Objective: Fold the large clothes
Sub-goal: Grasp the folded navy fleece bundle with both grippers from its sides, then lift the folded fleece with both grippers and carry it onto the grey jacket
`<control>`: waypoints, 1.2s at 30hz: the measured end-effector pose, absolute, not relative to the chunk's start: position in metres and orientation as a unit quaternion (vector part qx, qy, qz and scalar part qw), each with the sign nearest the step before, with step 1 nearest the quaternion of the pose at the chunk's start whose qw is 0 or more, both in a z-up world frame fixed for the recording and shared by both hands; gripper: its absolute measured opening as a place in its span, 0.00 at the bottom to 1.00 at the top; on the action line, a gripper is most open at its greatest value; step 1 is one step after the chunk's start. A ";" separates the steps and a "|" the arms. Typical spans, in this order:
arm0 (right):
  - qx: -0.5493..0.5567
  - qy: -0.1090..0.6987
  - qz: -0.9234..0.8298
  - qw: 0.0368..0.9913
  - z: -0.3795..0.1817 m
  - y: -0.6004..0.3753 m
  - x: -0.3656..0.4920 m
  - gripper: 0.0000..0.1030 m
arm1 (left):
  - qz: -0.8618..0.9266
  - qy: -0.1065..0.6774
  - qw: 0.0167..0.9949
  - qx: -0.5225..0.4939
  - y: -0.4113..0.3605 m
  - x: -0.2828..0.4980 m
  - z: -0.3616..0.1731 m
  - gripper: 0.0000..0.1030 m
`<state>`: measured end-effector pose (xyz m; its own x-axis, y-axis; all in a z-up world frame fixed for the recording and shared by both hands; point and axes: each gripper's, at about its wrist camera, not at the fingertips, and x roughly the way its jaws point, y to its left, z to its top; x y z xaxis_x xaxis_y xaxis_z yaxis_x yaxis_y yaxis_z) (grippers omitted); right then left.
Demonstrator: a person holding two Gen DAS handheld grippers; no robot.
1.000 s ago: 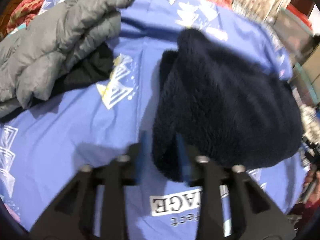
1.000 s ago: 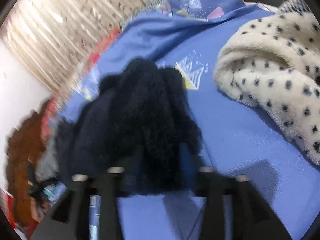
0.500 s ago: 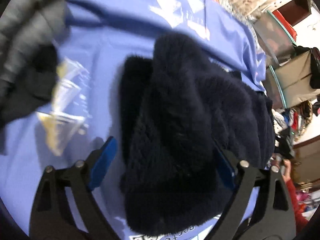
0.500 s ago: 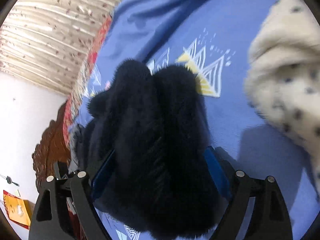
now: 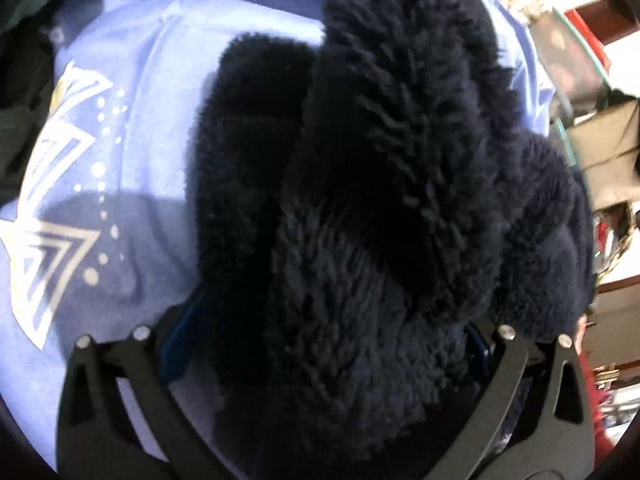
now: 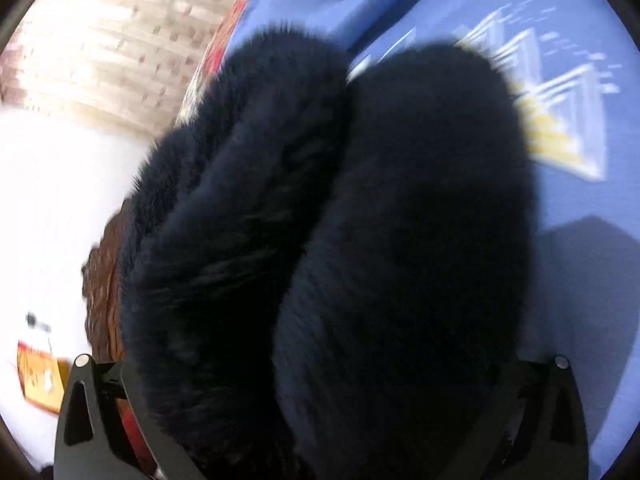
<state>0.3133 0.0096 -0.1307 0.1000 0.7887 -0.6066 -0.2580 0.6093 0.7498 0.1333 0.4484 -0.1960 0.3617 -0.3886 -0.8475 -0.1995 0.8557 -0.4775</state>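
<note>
A folded, thick navy fleece garment (image 5: 380, 200) lies on the blue printed bedsheet (image 5: 120, 160) and fills most of both views. My left gripper (image 5: 324, 344) is open wide, its blue-padded fingers on either side of the bundle's near end. The garment (image 6: 340, 240) also shows in the right wrist view as two rolled thick folds. My right gripper (image 6: 320, 380) is open wide with the bundle between its fingers; the fingertips are hidden by the fleece.
A dark garment (image 5: 20, 80) lies at the left edge of the left view. Furniture and clutter (image 5: 592, 120) stand beyond the bed on the right. Curtains (image 6: 100, 40), a white wall and a carved wooden headboard (image 6: 104, 300) are left of the bundle in the right view.
Both grippers opened from shut to wide and pushed forward, so the navy bundle now sits deep between their fingers and looms larger. The grey jacket and spotted fleece left view.
</note>
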 end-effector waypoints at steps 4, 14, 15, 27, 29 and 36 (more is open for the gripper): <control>0.244 0.569 0.374 0.690 -0.125 0.011 0.300 0.85 | -0.035 0.542 0.801 -0.252 0.434 0.120 -0.183 0.78; 0.239 0.516 0.401 0.717 -0.081 -0.016 0.195 0.63 | -0.024 0.496 0.854 -0.155 0.371 0.054 -0.131 0.41; 0.244 0.512 0.406 0.717 -0.078 -0.020 0.184 0.63 | -0.028 0.492 0.857 -0.151 0.369 0.043 -0.125 0.40; 0.277 0.476 0.456 0.699 -0.024 -0.071 0.084 0.62 | -0.068 0.479 0.854 -0.193 0.354 -0.072 -0.075 0.40; 0.290 0.477 0.463 0.688 -0.024 -0.083 0.074 0.62 | -0.078 0.472 0.848 -0.226 0.359 -0.089 -0.070 0.39; 0.257 0.549 0.317 0.730 -0.099 -0.110 0.074 0.85 | -0.003 0.548 0.814 -0.195 0.365 -0.076 -0.127 0.49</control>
<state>0.0743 -0.1104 -0.0989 0.1968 0.7439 -0.6386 -0.1800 0.6677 0.7223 -0.0765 0.3654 -0.1272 0.4004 -0.2184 -0.8899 -0.2080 0.9242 -0.3204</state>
